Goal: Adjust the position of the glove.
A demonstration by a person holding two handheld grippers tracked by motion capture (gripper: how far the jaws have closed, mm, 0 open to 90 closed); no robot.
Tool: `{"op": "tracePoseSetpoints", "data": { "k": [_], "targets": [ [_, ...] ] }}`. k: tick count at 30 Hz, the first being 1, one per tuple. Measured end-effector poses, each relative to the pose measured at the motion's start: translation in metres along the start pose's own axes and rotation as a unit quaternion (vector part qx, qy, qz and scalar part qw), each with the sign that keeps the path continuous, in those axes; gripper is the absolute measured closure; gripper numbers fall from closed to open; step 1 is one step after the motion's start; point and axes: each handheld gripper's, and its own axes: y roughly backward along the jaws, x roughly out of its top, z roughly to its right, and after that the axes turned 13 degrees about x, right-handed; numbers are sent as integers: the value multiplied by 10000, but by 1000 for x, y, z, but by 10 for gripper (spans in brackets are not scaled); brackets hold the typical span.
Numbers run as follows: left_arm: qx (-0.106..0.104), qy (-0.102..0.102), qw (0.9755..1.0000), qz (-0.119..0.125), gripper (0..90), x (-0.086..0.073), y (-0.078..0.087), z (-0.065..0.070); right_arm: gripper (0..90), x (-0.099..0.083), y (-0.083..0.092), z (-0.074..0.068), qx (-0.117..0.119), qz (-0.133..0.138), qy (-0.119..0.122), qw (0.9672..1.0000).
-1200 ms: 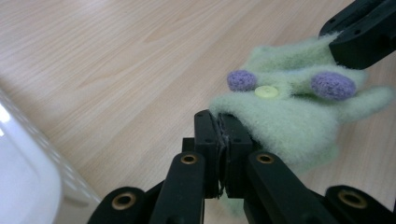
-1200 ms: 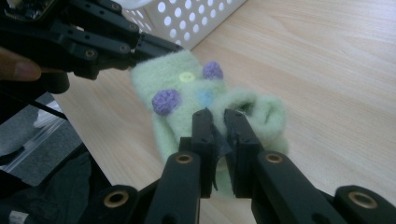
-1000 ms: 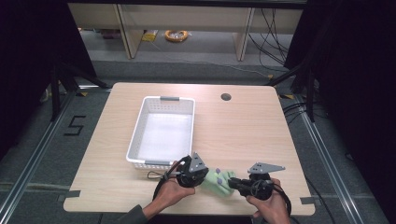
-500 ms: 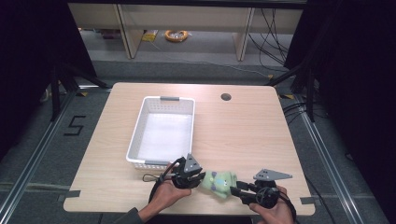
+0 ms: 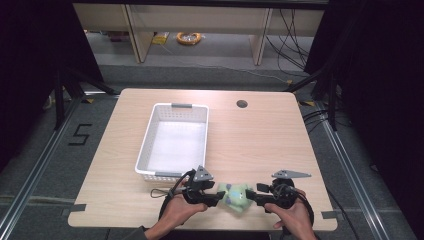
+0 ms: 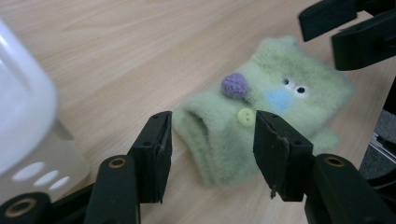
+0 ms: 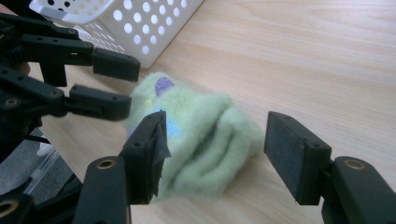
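Note:
A small green fuzzy sock (image 5: 235, 194) with a purple pompom, a yellow button and a stitched face lies on the table near its front edge. My left gripper (image 5: 218, 196) points at it from the left and my right gripper (image 5: 253, 195) from the right. In the left gripper view the sock's cuff end (image 6: 219, 140) lies between the jaws of the left gripper (image 6: 212, 123), whose pads stand off it. In the right gripper view the folded end (image 7: 205, 140) sits between the spread jaws of the right gripper (image 7: 217, 123). Both pairs of jaws have just been opening.
A white perforated basket (image 5: 150, 135) stands just beyond my left hand, and its wall (image 7: 154, 28) is close to the sock. The light wooden table (image 5: 260, 145) has a round cable hole (image 5: 242, 104) at the back. The front edge is right under my hands.
Both grippers were closed on the green sock a second ago. Their jaws have since spread, the right hand has shifted a little to the right, and the sock rests on the table.

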Motion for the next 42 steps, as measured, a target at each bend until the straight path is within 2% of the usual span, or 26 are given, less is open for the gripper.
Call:
{"op": "tracePoseSetpoints", "data": {
  "k": [2, 3, 4, 6, 8, 11, 12, 14, 15, 16, 17, 22, 23, 24, 25, 26, 28, 29, 30, 31, 32, 33, 34, 35, 37, 42],
  "targets": [
    [-53, 49, 9999, -100, 468, 1, -4, 1, 412, 2, -7, 1, 20, -83, -8, 10000],
    [-46, 14, 9998, -187, 470, 1, -5, 0, 418, 2, -9, 2, -87, -196, -51, 9998],
    [-62, 91, 9998, -147, 471, 1, -7, 0, 421, 2, -11, 4, -120, -234, -18, 9997],
    [-83, 16, 9998, -172, 474, 2, -8, -2, 424, 0, -11, 5, -186, -316, -59, 9993],
    [-124, 97, 9996, -216, 476, 2, -10, -3, 428, -5, -11, 8, -281, -407, -135, 9987],
    [-210, 173, 9993, -275, 481, 3, -13, -2, 436, -13, -11, 12, -157, -467, -319, 9983],
    [-175, 201, 9994, -202, 486, 2, -14, -1, 436, -13, -11, 12, -157, -467, -319, 9983],
    [-245, 199, 9989, -340, 488, 4, -15, -2, 439, -13, -12, 13, -82, -500, -375, 9980],
    [-328, 99, 9982, -499, 493, 4, -17, -4, 444, -14, -15, 15, 23, -426, -434, 9981],
    [-328, 99, 9982, -499, 495, 4, -17, -4, 444, -14, -15, 15, 23, -426, -434, 9981],
    [-336, 256, 9976, -548, 493, 4, -21, -2, 445, -15, -16, 17, 76, -501, -548, 9972],
    [-392, 139, 9973, -607, 493, 4, -22, -6, 445, -17, -19, 20, 119, -400, -654, 9970],
    [-296, 370, 9976, -509, 494, 3, -25, -4, 460, -17, -20, 22, 194, -389, -650, 9969],
    [-296, 370, 9976, -509, 499, 3, -25, -4, 460, -17, -20, 22, 194, -389, -650, 9969],
    [-338, 552, 9963, -557, 502, 2, -26, -1, 485, -17, -21, 22, 275, -375, -683, 9966],
    [-338, 552, 9963, -557, 504, 2, -26, -1, 496, -17, -22, 23, 304, -346, -666, 9967],
    [-397, 282, 9968, -631, 517, 2, -26, -6, 515, -18, -22, 23, 356, -352, -672, 9965],
    [-397, 282, 9968, -631, 530, 2, -26, -6, 525, -18, -22, 23, 375, -347, -669, 9964],
    [-458, 358, 9965, -603, 545, 1, -26, -5, 537, -18, -23, 26, 534, -312, -673, 9958],
    [-487, 160, 9963, -683, 558, 0, -25, -8, 547, -19, -24, 26, 455, -297, -706, 9960],
    [-487, 160, 9963, -683, 569, 0, -25, -8, 547, -19, -24, 26, 455, -297, -706, 9960],
    [-501, 342, 9964, -588, 579, -1, -26, -5, 564, -19, -24, 28, 635, -273, -734, 9949],
    [-501, 342, 9964, -588, 586, -1, -26, -5, 569, -19, -24, 26, 687, -267, -904, 9932],
    [-480, 303, 9967, -585, 596, -2, -25, -6, 573, -19, -25, 27, 643, -259, -826, 9942],
    [-615, 373, 9958, -560, 619, -4, -24, -5, 583, -19, -25, 27, 752, -276, -835, 9933],
    [-635, 353, 9960, -526, 657, -6, -22, -6, 626, -18, -25, 28, 754, -313, -792, 9935]
  ]
}}
